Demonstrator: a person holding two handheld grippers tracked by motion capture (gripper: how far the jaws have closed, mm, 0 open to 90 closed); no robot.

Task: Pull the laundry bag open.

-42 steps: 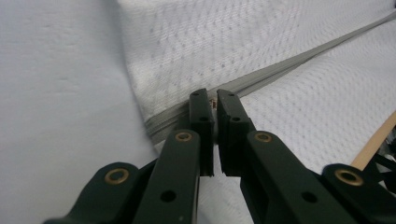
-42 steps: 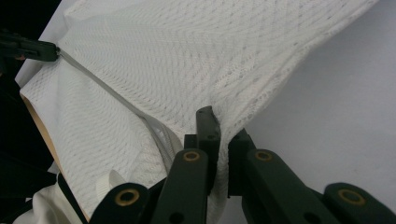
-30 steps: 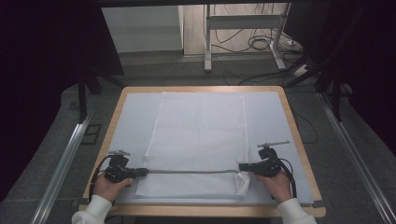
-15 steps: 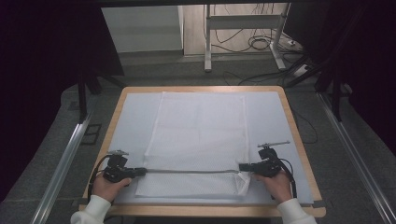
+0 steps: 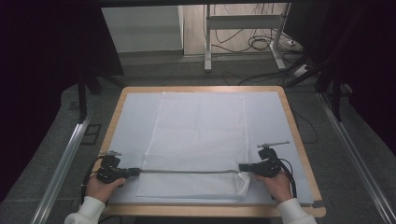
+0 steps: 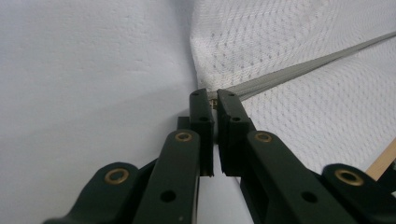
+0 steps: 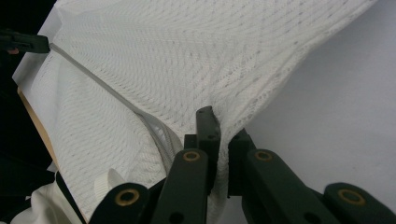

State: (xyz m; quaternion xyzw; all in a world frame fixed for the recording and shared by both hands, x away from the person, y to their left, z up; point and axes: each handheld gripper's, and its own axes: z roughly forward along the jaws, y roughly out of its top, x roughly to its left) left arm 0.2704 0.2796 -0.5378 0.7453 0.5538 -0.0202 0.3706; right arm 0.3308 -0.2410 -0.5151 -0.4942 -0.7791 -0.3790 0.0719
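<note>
The white mesh cloth (image 5: 198, 140) lies spread flat on the pale sheet (image 5: 133, 116) that covers the wood-edged tabletop (image 5: 299, 154). Its far edge lies near the far side of the tabletop; its near part is close to the near edge. A grey band (image 5: 187, 171) runs straight across the cloth's near part, drawn taut between the two claws.

Left claw (image 5: 135, 171): clenched on the left end of the grey band at the cloth's left edge. In the left gripper view the two black jaws stand almost together, and the band (image 6: 299, 70) leaves from between their tips and runs off toward the upper right over the mesh (image 6: 261, 42).

Right claw (image 5: 243, 167): clenched on the cloth at its right edge, where the band ends. In the right gripper view the mesh (image 7: 187, 56) bunches and folds between the jaws, and the band (image 7: 98, 81) runs off to the upper left toward the other claw (image 7: 23, 43).

Both claws sit low over the tabletop, well apart, pointing toward each other. The near right corner of the cloth (image 5: 243, 184) is folded over beside the right claw
</note>
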